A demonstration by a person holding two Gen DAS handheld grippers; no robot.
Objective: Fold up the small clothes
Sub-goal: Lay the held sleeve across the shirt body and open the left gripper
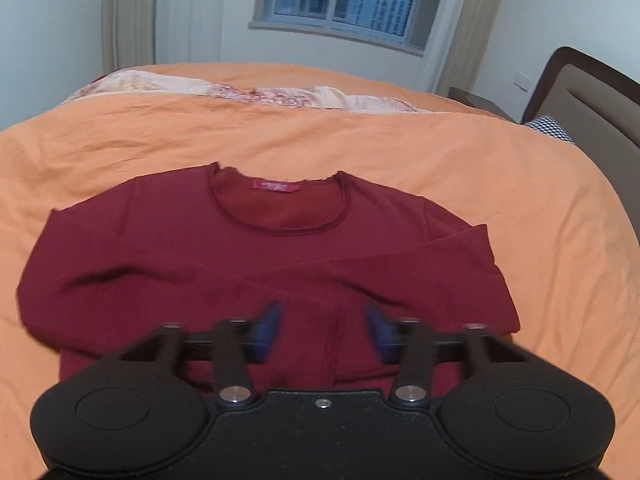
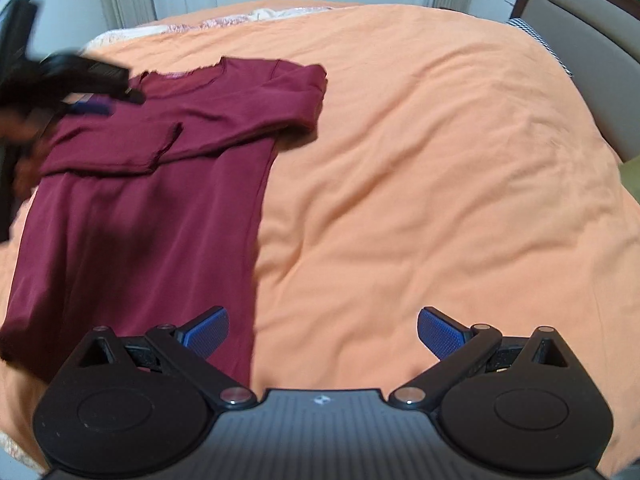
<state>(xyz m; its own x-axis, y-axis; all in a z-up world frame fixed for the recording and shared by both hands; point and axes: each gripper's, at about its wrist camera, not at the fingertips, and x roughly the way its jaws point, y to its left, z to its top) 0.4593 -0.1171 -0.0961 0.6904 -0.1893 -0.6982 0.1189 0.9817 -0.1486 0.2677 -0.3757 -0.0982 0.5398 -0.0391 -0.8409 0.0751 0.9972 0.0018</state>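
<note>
Shirt: a dark red long-sleeved shirt (image 1: 168,252) lies flat on the orange bed cover (image 1: 500,184), neckline toward the window side, both sleeves folded across the chest.
Place on bed: toward the near edge; in the right wrist view it lies on the left part of the cover.
Left gripper (image 1: 324,328): blurred, hovering over the crossed sleeves, blue fingers (image 1: 269,330) apart with nothing between them.
Right gripper (image 2: 322,334): spread wide and empty, above the shirt's right side edge near the hem; one blue pad over red cloth, the other over bare cover.
Headboard (image 2: 580,64): at the bed's right.
</note>
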